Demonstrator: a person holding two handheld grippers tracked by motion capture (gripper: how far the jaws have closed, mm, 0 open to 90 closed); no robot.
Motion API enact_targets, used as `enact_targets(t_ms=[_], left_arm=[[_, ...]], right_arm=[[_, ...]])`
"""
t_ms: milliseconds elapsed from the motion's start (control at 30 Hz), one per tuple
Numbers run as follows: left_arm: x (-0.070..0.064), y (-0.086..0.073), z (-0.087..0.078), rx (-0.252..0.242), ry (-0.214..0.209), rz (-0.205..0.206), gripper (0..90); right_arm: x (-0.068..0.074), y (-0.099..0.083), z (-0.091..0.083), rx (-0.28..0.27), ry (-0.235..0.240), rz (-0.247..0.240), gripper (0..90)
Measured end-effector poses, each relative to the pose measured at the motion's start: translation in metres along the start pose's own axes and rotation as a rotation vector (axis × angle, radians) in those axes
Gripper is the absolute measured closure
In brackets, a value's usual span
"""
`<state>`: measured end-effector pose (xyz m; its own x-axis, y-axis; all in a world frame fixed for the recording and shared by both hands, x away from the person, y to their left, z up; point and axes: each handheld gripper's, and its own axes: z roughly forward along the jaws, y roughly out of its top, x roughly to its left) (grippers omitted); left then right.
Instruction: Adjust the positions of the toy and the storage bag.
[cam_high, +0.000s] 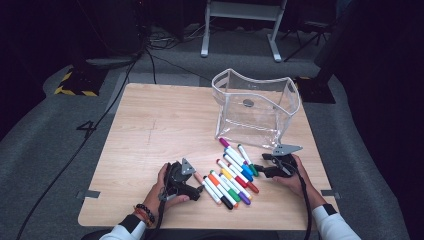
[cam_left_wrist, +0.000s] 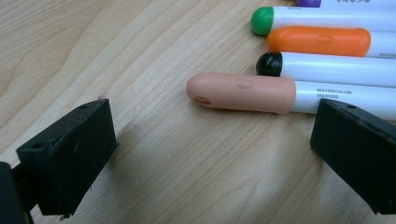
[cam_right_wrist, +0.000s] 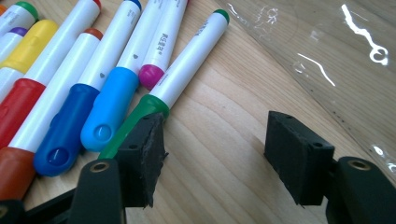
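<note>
Wooden table (cam_high: 150, 130) carries a row of markers (cam_high: 232, 175) near its front edge. Left gripper (cam_left_wrist: 210, 140) gapes empty beside the peach-capped marker (cam_left_wrist: 243, 91); right gripper (cam_right_wrist: 215, 144) gapes empty by the green-capped marker (cam_right_wrist: 187, 60). Farther back stands a clear pouch (cam_high: 255, 107).

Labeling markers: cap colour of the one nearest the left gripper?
Peach-pink cap, white barrel; clearest in the left gripper view.

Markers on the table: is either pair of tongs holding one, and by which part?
Neither. The left tongs stand open short of the peach-capped marker; the right tongs are open beside the green-capped marker, with bare table between the jaws.
</note>
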<state>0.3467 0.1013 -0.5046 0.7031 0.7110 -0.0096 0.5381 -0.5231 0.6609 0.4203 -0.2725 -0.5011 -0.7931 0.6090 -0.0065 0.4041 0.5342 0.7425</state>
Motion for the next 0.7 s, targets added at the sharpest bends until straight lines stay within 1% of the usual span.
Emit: enact_targets(t_ms=[33,133,267,367,400,533,600,700], left_arm=[[0.000,-0.001,0.000,-0.003,0.001,-0.006,0.4],[0.004,-0.003,-0.002,-0.002,0.000,-0.007,0.4],[0.009,-0.008,-0.007,0.002,-0.006,0.004,0.5],[0.013,-0.012,-0.010,-0.002,-0.011,0.002,0.4],[0.015,-0.013,-0.011,-0.003,-0.005,0.000,0.4],[0.023,-0.020,-0.017,-0.001,0.007,-0.012,0.4],[0.025,-0.022,-0.019,-0.002,0.009,-0.020,0.5],[0.025,-0.023,-0.020,-0.001,0.012,-0.018,0.5]], right_arm=[[0.001,0.001,0.001,0.000,0.004,-0.005,37.9],[0.003,0.001,0.001,0.003,0.012,-0.012,36.9],[0.004,-0.001,0.000,-0.004,0.009,-0.010,35.8],[0.005,-0.001,0.001,-0.007,0.005,-0.008,35.4],[0.006,-0.001,0.001,-0.008,0.008,-0.004,35.5],[0.012,0.003,0.004,0.001,0.012,-0.017,35.2],[0.014,0.004,0.005,-0.001,0.016,-0.015,33.9],[0.016,0.006,0.008,-0.003,0.019,-0.020,33.6]])
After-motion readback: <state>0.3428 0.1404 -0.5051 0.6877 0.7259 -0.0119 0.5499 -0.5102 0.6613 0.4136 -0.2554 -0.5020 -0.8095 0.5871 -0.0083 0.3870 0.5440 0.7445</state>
